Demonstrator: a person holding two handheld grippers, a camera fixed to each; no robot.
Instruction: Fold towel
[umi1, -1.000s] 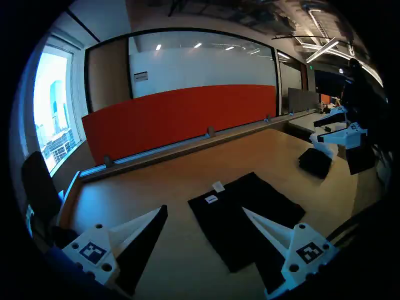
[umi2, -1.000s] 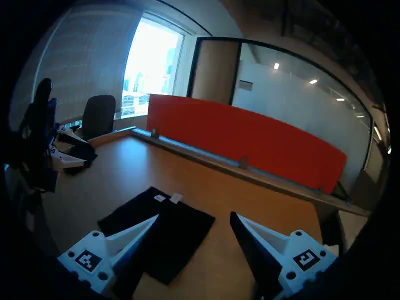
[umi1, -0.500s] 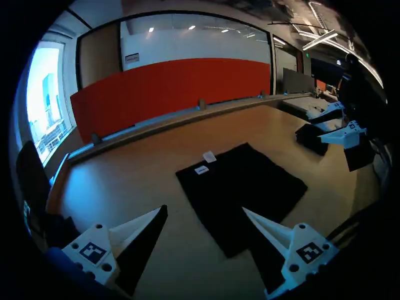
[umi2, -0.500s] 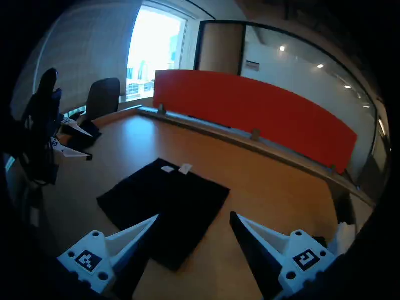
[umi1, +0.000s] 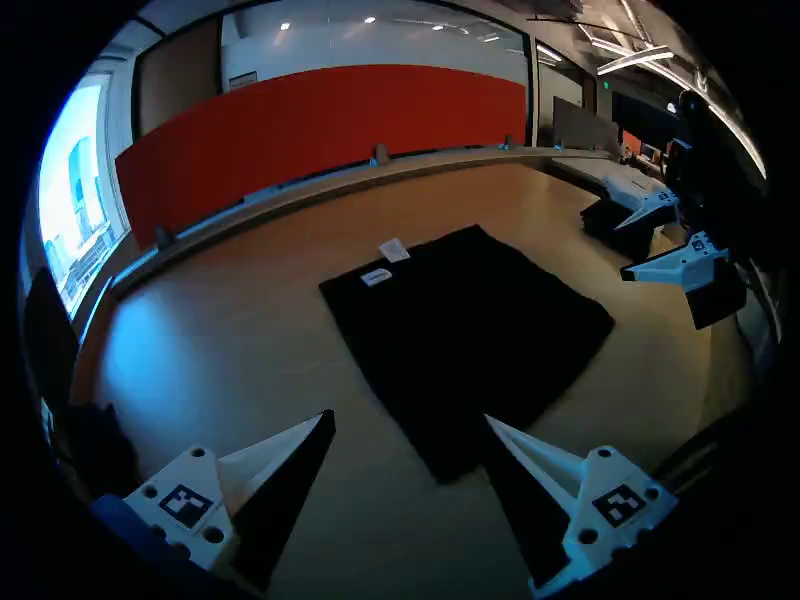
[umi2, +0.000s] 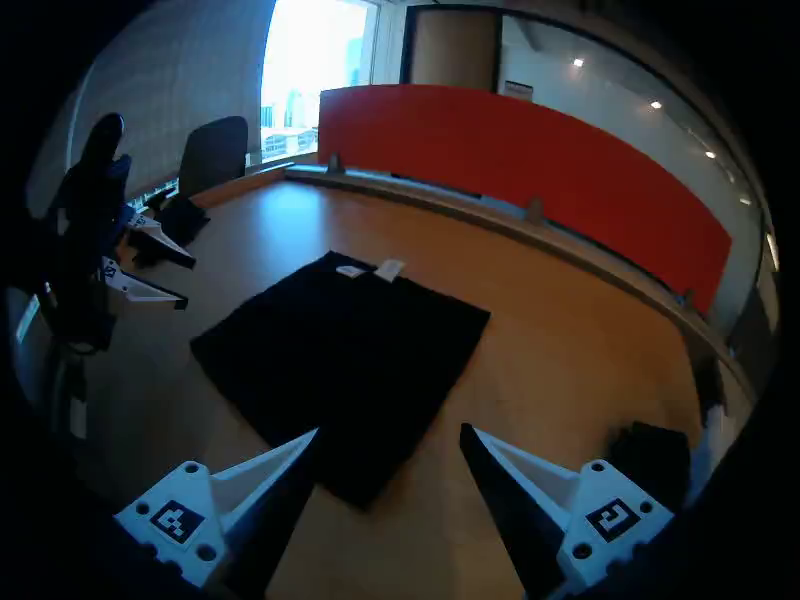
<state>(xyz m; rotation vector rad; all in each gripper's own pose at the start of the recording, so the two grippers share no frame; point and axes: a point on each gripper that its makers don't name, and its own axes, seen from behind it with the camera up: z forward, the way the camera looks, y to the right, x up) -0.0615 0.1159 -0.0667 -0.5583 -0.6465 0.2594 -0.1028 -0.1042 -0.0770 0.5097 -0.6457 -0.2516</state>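
A black towel (umi1: 465, 325) lies flat on the wooden table (umi1: 240, 330), with two white tags at its far edge (umi1: 385, 262). My left gripper (umi1: 405, 435) hovers open above the towel's near corner, nothing between its fingers. The right gripper view has the same towel (umi2: 335, 350) spread ahead, and my right gripper (umi2: 390, 445) is open over its near edge. Each view catches the other gripper farther off: the right one (umi1: 655, 235) past the towel's right side, the left one (umi2: 150, 270) at the towel's left, held by a person in dark clothes.
A red partition (umi1: 330, 120) runs along the table's far edge above a metal rail. A dark folded cloth (umi2: 660, 455) lies on the table at the right. Office chairs (umi2: 210, 150) stand at the table's end by the window.
Both grippers have tilted down and moved in toward the towel, which now sits more fully in each view. Both stay open.
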